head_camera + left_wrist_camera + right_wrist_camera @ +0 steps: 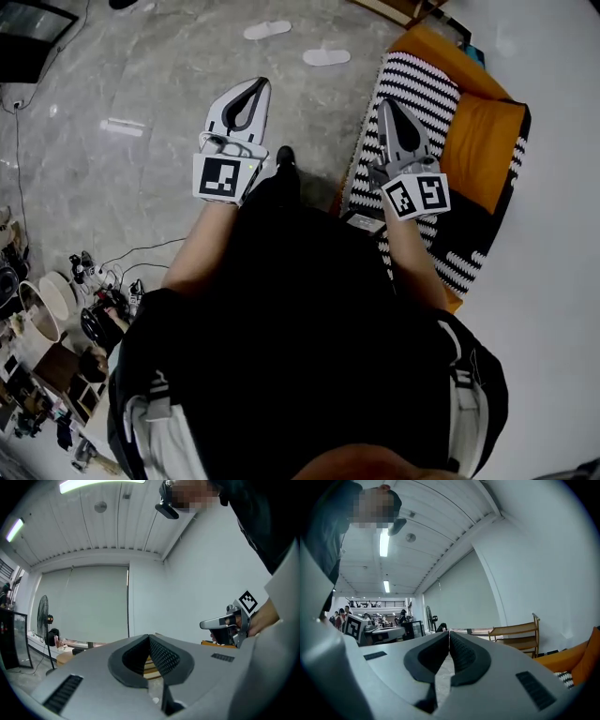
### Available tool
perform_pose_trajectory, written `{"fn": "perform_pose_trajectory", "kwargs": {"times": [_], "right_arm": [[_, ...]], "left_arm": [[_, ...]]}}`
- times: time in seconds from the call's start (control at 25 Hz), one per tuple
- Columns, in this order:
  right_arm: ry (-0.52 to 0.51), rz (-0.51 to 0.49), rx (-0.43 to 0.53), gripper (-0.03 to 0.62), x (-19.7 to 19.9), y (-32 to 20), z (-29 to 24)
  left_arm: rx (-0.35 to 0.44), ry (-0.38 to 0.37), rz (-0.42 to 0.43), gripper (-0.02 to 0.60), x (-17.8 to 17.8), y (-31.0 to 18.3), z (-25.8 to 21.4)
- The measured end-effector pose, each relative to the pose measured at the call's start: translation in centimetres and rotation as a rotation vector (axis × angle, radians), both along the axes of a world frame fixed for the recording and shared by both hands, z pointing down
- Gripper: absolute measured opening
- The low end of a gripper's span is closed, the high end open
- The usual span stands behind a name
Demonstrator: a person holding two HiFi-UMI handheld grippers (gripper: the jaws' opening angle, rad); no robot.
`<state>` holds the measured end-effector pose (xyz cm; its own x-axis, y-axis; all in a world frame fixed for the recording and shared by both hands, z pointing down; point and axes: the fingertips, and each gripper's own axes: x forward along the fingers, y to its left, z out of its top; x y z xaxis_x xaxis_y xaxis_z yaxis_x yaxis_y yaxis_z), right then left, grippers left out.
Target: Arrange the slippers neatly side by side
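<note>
Black clothing nearest. Left tongs [256,86] and right tongs [384,106] both closed tip to tip, nothing gripped. Striped blanket [411,82] on orange sofa [486,131] by right tongs. Farther off, two white slippers [267,30] [326,57] lie apart on grey marble floor [141,75].

No legible text, as far as visible

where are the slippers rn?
Head view, top centre: the far slipper and the near slipper lie apart on the grey floor, ahead of the left gripper and left of the striped blanket.
</note>
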<state>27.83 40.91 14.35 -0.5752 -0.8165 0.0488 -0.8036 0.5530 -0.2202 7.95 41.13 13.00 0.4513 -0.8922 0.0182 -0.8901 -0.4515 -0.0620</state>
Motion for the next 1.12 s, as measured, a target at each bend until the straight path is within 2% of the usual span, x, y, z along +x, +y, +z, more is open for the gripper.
{"fn": "perform_pose_trajectory", "kwargs": {"times": [0.16, 0.28, 0.52, 0.68, 0.88, 0.96, 1.12], "right_arm": [[0.03, -0.009, 0.008, 0.031, -1.0, -5.2, -1.0], [0.05, 0.001, 0.01, 0.031, -1.4, -8.3, -1.4], [0.071, 0.047, -0.008, 0.031, -0.2, -12.4, -0.8], [0.064, 0.071, -0.017, 0.031, 0.6, -14.9, -0.6], [0.032, 0.093, -0.022, 0.031, 2.3, -19.0, 0.7], [0.017, 0.094, -0.023, 0.031, 2.6, -21.2, 1.3], [-0.006, 0.084, -0.026, 0.031, 4.0, -26.7, 2.2]], "left_arm": [[-0.002, 0.029, 0.002, 0.014, -0.7, -5.1, -0.6], [0.005, 0.043, 0.035, 0.014, -0.8, -8.3, -0.5], [0.017, 0.06, 0.054, 0.014, -0.9, -14.0, -0.2], [0.021, 0.04, 0.059, 0.014, -1.1, -17.5, -0.1], [0.017, 0.03, 0.062, 0.014, 0.2, -22.1, 0.3], [0.028, 0.001, 0.066, 0.014, 0.4, -24.4, 0.8], [0.013, 0.003, 0.021, 0.014, 0.3, -30.2, 1.5]]}}
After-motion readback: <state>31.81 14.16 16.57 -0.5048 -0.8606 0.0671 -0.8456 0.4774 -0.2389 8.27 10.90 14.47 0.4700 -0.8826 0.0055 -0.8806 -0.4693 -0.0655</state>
